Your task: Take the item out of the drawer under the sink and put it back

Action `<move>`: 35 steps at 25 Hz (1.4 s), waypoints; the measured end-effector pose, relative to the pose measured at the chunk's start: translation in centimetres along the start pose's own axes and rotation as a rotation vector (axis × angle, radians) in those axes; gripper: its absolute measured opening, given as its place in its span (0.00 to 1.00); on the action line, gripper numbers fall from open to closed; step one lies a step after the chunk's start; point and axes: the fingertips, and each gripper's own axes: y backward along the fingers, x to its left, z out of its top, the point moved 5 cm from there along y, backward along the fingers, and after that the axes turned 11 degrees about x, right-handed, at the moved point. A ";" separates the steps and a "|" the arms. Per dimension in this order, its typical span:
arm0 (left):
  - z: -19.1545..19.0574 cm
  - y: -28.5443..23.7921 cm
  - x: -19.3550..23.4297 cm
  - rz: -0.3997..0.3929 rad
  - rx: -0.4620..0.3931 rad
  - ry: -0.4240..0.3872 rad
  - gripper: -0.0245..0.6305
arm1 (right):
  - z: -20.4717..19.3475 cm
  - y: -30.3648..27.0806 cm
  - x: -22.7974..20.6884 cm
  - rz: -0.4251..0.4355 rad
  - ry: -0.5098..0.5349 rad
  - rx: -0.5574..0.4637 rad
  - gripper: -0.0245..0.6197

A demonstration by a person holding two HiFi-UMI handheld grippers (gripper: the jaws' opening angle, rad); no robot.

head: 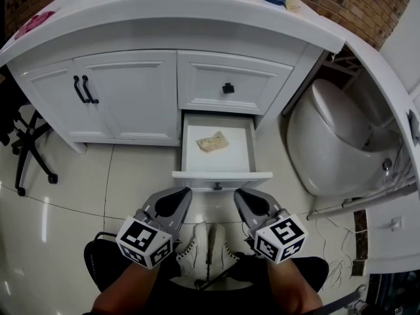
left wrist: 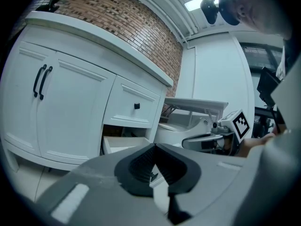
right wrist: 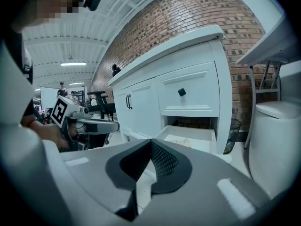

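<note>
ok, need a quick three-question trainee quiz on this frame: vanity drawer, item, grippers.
1. True or false: the white lower drawer of the white vanity cabinet stands open.
2. Where does the small tan crumpled packet lie? A) inside the open drawer B) on the tiled floor C) on the countertop
3. Fill in: the left gripper and the right gripper both have their jaws ____, with nothing between them.
Key: 1 true; 2 A; 3 shut.
</note>
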 end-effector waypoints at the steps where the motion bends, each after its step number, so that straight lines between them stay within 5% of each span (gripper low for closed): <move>1: 0.1 0.0 0.0 0.000 0.000 -0.001 0.05 | 0.0 0.0 -0.1 -0.001 -0.002 0.001 0.05; 18: 0.2 -0.4 0.0 -0.026 -0.008 -0.003 0.05 | 2.2 -1.1 -0.8 0.037 0.089 0.044 0.05; 28: -0.1 -0.2 0.1 -0.030 -0.014 0.006 0.05 | 6.0 -6.2 -4.1 -0.030 0.452 0.234 0.06; 35: -0.3 -0.1 0.9 -0.014 -0.011 0.019 0.05 | 7.4 -12.0 -7.8 -0.025 0.517 0.374 0.21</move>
